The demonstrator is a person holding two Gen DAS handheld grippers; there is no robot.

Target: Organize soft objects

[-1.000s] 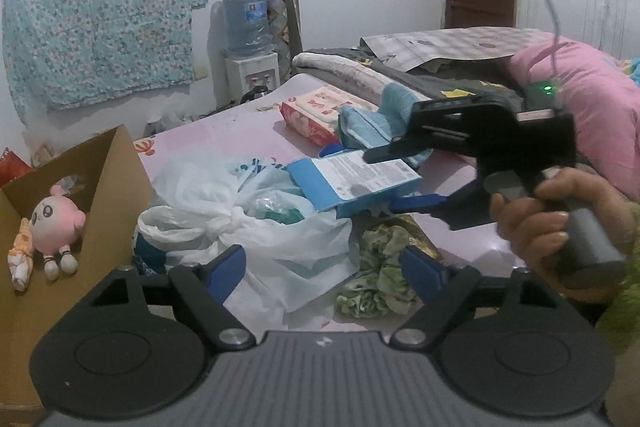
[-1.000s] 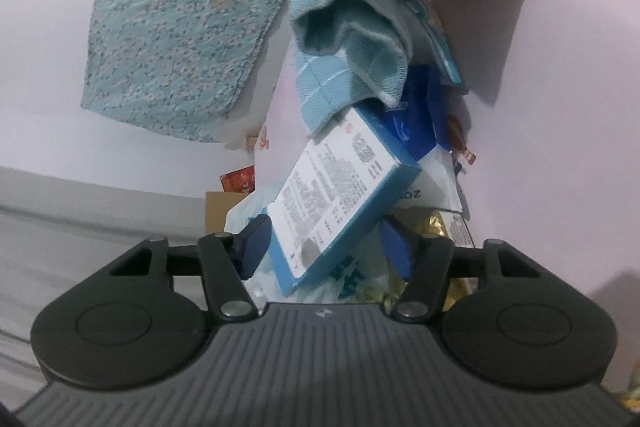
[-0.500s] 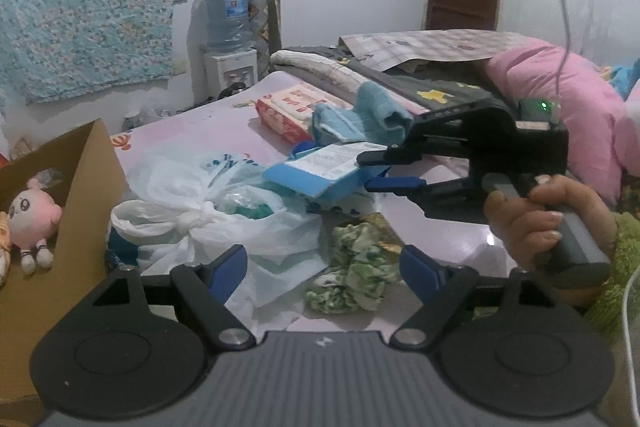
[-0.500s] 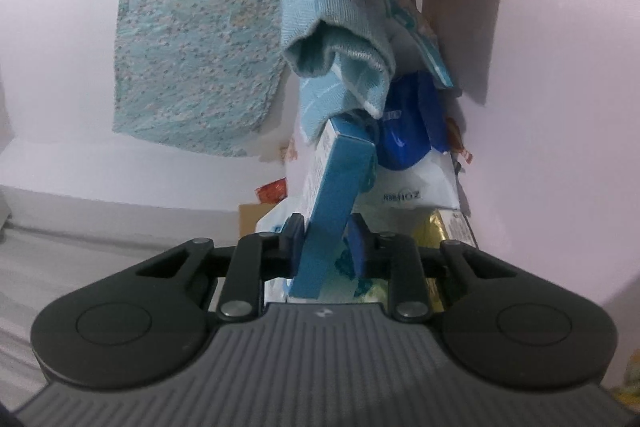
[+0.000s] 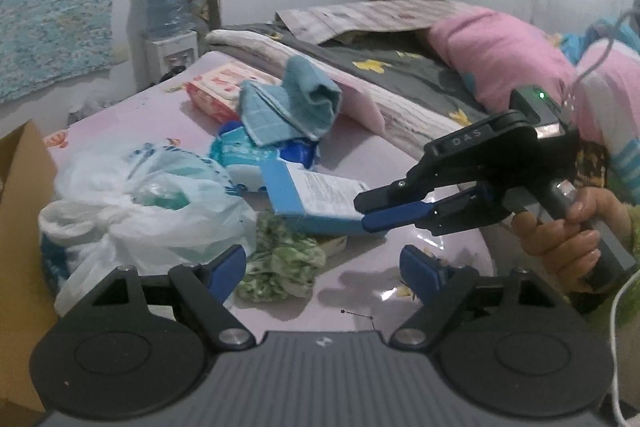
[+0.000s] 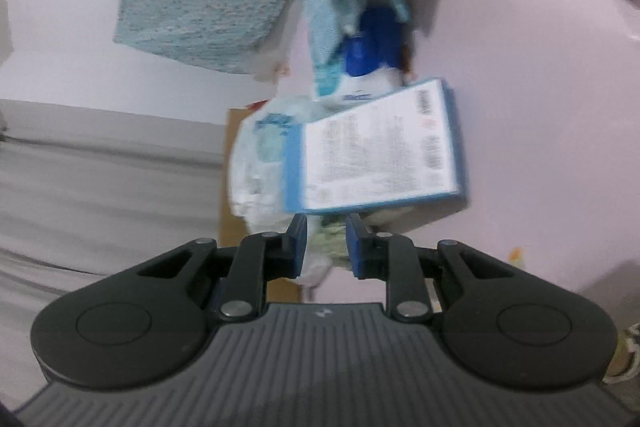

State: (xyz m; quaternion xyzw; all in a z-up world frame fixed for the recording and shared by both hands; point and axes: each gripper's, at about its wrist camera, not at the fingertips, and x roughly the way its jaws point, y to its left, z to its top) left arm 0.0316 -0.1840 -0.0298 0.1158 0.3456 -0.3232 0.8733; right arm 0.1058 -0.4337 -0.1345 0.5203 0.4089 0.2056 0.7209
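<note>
Right claw: right gripper [image 5: 360, 211], held in the person's right hand [image 5: 560, 235], is rolled on its side so one finger lies above the other. Pads are drawn nearly together. Tips sit at the near end of the blue box [image 5: 316, 199]. In its own blurred wrist view the gripper [image 6: 326, 227] shows a narrow gap, with the box [image 6: 376, 151] just past the tips. Cannot tell whether the pads actually pinch it.
Left claw: left gripper [image 5: 322, 261] has its jaws spread wide with nothing between them, low over the bed sheet [image 5: 360, 291].
Bed sheet: pale lilac and smooth. It carries all items below.
Pink pillow [image 5: 500, 55]: at the far right, on the grey bedding, well apart from the pile.
Cardboard carton [image 5: 20, 207]: brown flap at the left edge, just beside the bag.
Plastic bag [image 5: 140, 203]: white, translucent, knotted and crumpled, with teal contents showing through. It lies left of the box.
Towel [image 5: 292, 103]: teal with a faint check, loosely bunched, draped over a blue-and-white pouch [image 5: 244, 155] behind the box.
Blue box: flat carton with light blue edges and a white printed panel facing up. It is tilted, its underside propped on the green cloth.
Green cloth [image 5: 280, 259]: small ruffled piece with a green-and-white print. It lies on the sheet between the bag and the box, just ahead of the left gripper's left finger.
</note>
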